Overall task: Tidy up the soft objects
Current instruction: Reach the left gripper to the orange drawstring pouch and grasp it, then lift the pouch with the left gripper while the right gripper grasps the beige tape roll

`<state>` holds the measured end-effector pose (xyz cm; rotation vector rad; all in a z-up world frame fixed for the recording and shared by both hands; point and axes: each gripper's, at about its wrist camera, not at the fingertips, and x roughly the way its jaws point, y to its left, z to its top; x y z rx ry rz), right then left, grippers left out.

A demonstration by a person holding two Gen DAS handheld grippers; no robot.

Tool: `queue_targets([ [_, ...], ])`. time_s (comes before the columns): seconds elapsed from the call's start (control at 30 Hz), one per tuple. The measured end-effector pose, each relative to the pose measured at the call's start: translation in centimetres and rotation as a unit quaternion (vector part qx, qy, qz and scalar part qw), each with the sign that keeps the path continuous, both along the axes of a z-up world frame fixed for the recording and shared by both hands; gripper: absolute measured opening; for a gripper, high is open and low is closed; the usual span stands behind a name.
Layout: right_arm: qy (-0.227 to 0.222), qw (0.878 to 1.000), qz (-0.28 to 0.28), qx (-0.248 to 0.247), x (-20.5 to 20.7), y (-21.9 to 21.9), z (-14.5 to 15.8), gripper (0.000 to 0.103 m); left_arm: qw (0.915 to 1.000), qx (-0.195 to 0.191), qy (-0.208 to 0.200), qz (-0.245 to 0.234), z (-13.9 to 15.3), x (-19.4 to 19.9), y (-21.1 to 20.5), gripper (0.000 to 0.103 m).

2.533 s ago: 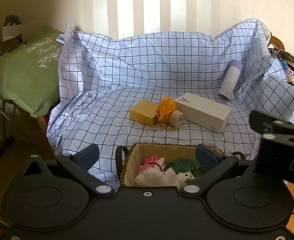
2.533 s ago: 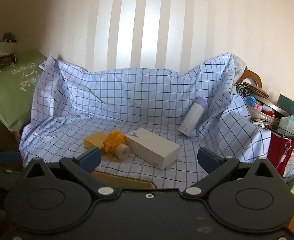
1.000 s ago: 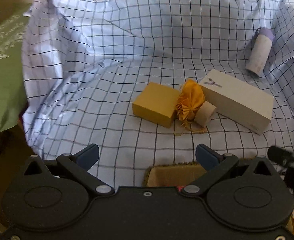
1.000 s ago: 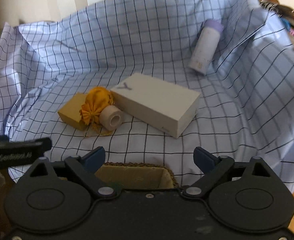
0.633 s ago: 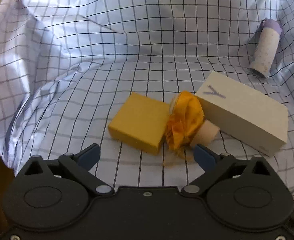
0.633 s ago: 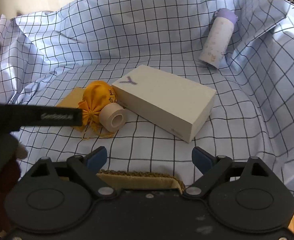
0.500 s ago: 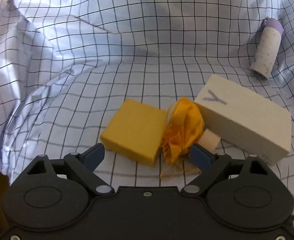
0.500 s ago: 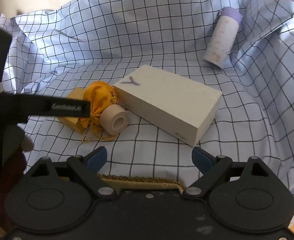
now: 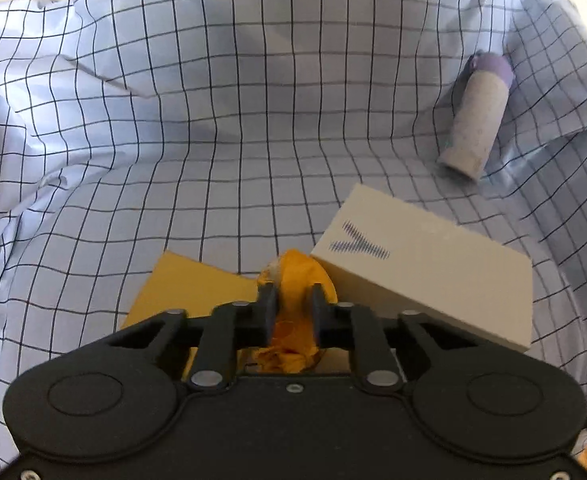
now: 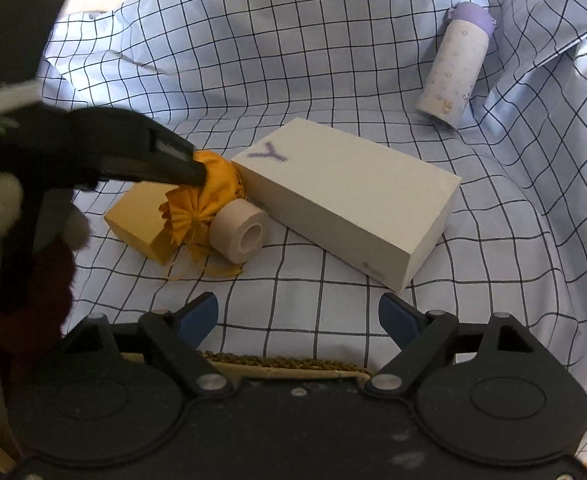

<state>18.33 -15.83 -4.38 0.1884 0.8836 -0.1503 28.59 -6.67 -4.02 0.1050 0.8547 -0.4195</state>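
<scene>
Farthest left in the right wrist view, the left gripper [image 10: 197,172] reaches in over the checked cloth [image 10: 313,40], its fingers clamped on the orange pouch [image 10: 213,184]. The left wrist view confirms it: both fingers [image 9: 268,308] press into the pouch's [image 9: 293,300] sides, the fabric bulging up between them.

The pouch sits wedged in a tight row. On its left it touches the yellow box [image 10: 141,212]; at its front the tape roll [image 10: 241,232] rests against its gathered frill; on its right it presses against the white box [image 10: 349,192]. A loose drawstring trails on the cloth under the roll. Well apart, at far right, a lilac bottle [image 10: 453,68] leans on the raised folds.

The right gripper [image 10: 297,314] hangs near the camera, fingers spread wide and holding nothing, above the woven rim of a basket [image 10: 285,360], whose inside cannot be seen.

The step in hand looks like the pick of the one soft thing in the row: the grasp is made, the lift is not yet done. The next move likely calls for a straight, slow rise so the frill and drawstring slip free of the tape roll without dragging it, then a carry back toward the basket. The hard boxes, roll and bottle probably stay where they lie.
</scene>
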Motion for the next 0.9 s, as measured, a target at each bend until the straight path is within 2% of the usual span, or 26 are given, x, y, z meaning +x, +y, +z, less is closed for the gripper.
queue_targets([
  [0.13,-0.001,1.0,-0.002,-0.001,-0.2,0.2,0.1,0.086,0.9987,-0.049,0.014,0.005,1.8,-0.3,1.3,0.003],
  [0.33,-0.005,1.0,0.002,-0.003,-0.6,0.8,0.3,0.086,0.9961,-0.084,0.02,0.015,4.0,-1.7,3.3,0.003],
  [0.53,-0.002,1.0,0.005,-0.002,-0.8,1.1,0.3,0.086,0.9868,-0.145,0.07,0.019,3.8,-2.8,6.6,0.002],
  [0.63,-0.004,1.0,0.007,-0.008,-0.7,1.4,0.2,0.086,0.9873,-0.131,0.077,0.045,2.6,-3.1,7.7,0.002],
  [0.73,-0.001,1.0,0.012,-0.02,-0.5,1.7,-0.1,0.085,0.9875,-0.118,0.091,0.05,1.5,-3.3,8.0,0.002],
  [0.83,-0.004,1.0,0.008,-0.021,-0.6,1.3,0.2,0.085,0.9916,-0.089,0.083,0.043,1.4,-3.7,7.0,0.01],
  [0.9,-0.004,1.0,0.004,-0.019,-0.9,0.8,0.5,0.085,0.9943,-0.07,0.074,0.03,1.6,-4.0,5.9,0.041],
])
